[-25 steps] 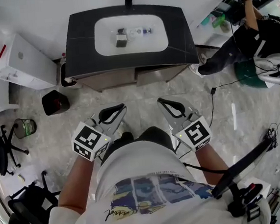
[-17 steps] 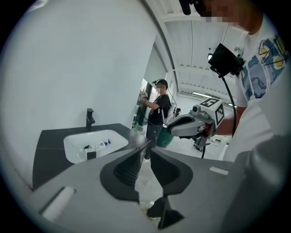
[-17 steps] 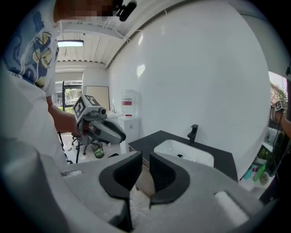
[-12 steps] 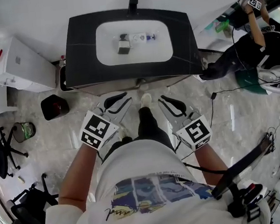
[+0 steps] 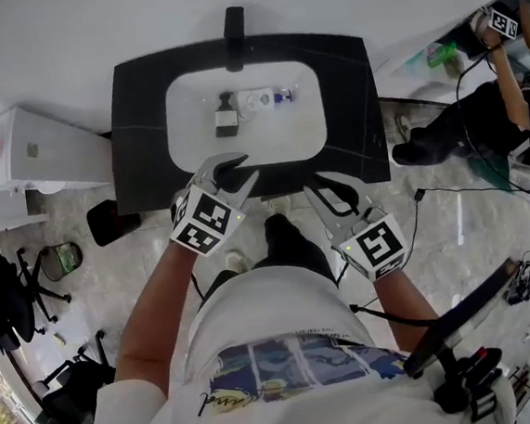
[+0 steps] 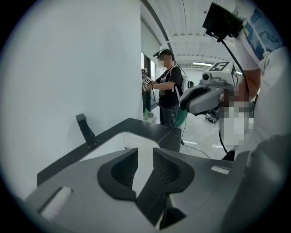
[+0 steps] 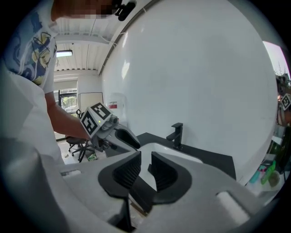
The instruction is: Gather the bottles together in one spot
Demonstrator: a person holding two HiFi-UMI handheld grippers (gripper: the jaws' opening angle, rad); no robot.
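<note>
In the head view a white sink basin is set in a black countertop. Inside it a small bottle with a dark cap stands next to a clear bottle with a blue cap lying on its side. My left gripper reaches over the basin's front rim, short of the bottles. Its jaws have just been opening and stand open with nothing between them. My right gripper hangs at the counter's front edge, open by a narrow gap and empty.
A black faucet rises behind the basin against the white wall. A white cabinet and a dark bin stand left of the counter. Another person works at the right. Cables lie on the floor at the right.
Both grippers have moved forward from in front of the counter towards the sink. The left one now reaches over the basin's rim, and its jaws stand wider apart.
</note>
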